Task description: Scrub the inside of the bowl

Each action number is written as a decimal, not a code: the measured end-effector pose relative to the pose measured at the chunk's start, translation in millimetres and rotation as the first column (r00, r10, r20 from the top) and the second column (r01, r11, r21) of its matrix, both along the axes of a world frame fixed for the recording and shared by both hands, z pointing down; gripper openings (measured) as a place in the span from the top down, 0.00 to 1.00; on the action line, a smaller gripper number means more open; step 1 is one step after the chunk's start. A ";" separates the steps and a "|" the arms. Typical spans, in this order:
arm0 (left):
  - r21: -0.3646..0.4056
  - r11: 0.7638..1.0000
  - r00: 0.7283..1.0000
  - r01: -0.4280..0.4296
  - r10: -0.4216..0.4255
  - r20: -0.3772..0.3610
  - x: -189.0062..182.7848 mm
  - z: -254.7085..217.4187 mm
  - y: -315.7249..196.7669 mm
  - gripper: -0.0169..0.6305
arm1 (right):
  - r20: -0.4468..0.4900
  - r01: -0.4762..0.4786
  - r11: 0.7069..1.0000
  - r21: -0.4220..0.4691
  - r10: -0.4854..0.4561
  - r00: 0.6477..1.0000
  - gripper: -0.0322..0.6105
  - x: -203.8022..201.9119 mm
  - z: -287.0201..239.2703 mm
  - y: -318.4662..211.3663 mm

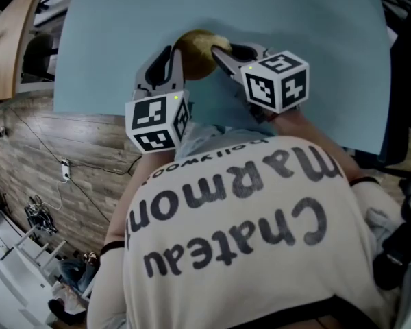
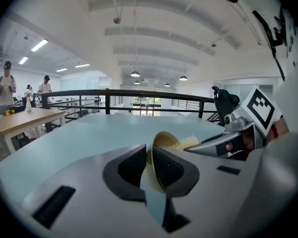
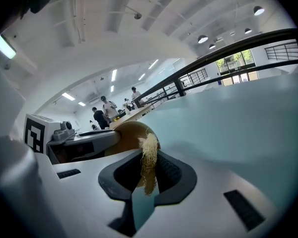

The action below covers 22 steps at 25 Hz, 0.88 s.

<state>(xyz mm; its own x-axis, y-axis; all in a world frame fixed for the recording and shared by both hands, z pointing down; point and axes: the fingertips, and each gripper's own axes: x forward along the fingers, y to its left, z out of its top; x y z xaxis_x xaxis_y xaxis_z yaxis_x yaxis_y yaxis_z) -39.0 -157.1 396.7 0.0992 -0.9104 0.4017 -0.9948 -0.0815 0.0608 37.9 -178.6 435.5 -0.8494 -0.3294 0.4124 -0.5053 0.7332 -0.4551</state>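
Note:
A tan wooden bowl (image 1: 197, 51) is held up above the light blue table (image 1: 109, 53), tipped on its side. My left gripper (image 1: 172, 59) is shut on the bowl's rim; in the left gripper view the rim (image 2: 150, 158) runs between the two pads. My right gripper (image 1: 227, 52) is shut on a pale fibrous scrubber (image 3: 149, 157). The scrubber's tuft (image 2: 187, 143) lies against the bowl (image 2: 165, 140) at its mouth. From the right gripper view the bowl (image 3: 125, 136) shows its rounded outside just beyond the scrubber, with the left gripper (image 3: 84, 142) beside it.
The person's cream printed shirt (image 1: 240, 232) fills the lower head view. A black railing (image 2: 139, 94) runs behind the table's far edge. People stand at a wooden table (image 2: 25, 117) in the far left. A black chair (image 2: 223, 103) stands beyond the table.

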 end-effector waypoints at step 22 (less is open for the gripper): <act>-0.021 1.000 1.000 0.018 -0.018 0.012 6.6 5.1 8.5 0.92 | 0.002 0.033 0.999 -0.038 -0.033 0.999 0.85 5.2 4.8 8.7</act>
<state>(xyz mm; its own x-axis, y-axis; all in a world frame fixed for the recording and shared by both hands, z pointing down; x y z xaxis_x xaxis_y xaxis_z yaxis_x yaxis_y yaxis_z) -32.4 -148.6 401.8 0.0782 -0.9033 0.4217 -0.9968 -0.0628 0.0505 43.1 -170.0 440.3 -0.8599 -0.2856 0.4231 -0.4807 0.7318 -0.4831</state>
